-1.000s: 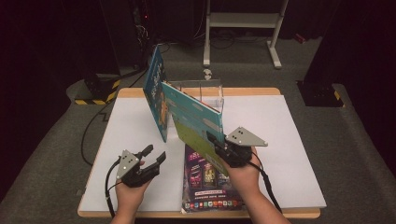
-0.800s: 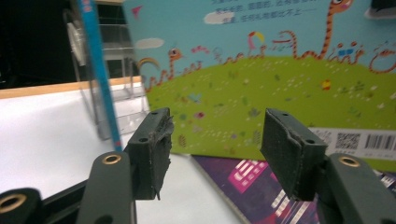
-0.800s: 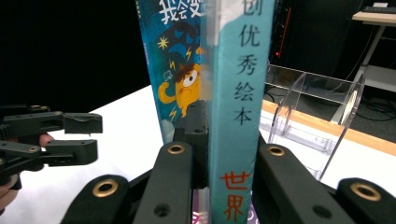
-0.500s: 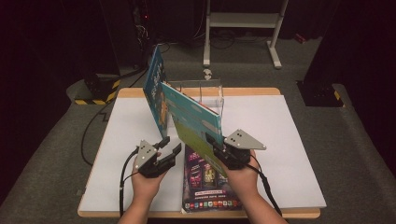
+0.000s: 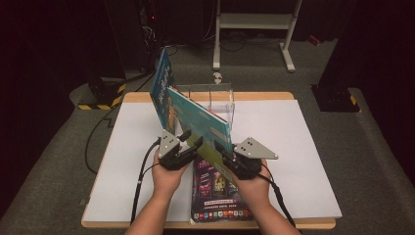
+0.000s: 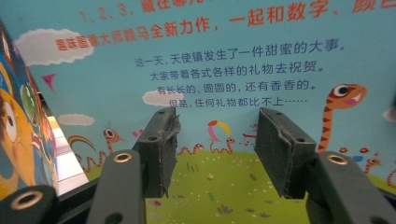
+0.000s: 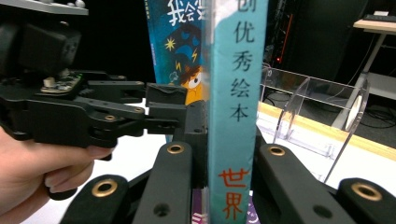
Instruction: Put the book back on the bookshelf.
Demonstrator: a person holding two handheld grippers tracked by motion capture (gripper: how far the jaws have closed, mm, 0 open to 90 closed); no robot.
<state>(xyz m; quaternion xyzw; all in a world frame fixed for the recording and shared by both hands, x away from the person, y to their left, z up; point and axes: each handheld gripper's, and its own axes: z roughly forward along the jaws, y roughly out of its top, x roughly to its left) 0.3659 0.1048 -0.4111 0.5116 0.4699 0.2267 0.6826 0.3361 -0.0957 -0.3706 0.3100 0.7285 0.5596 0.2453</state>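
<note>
- Right gripper (image 5: 226, 157): jaws clamped on the spine of the teal book (image 5: 198, 120), one jaw on each cover, as the right gripper view shows (image 7: 232, 154). The book is held upright and off the table, angled toward the rack.
- Left gripper (image 5: 192, 142): jaws part open and just now closing, facing the book's back cover (image 6: 224, 70). Nothing lies between the pads (image 6: 164, 140); whether they touch the cover I cannot tell.
- Judgement on progress: the lift is done. The book is up on edge but not yet in the clear rack (image 5: 215, 100). One blue book (image 5: 161, 83) already stands at the rack's left end. Remaining: carry the teal book forward, line it up with a free slot and lower it in.
- A dark book (image 5: 215, 196) lies flat on the table (image 5: 303, 147) under the hands; it probably waits its turn.
- Obstacles, as judged: the rack's clear dividers (image 7: 299, 100) are hard to see and could catch the book's lower edge. The standing blue book sits close on the left and could be knocked.
- A floor cable (image 5: 98, 132) and a stand (image 5: 254, 22) lie beyond the table, away from the work.
</note>
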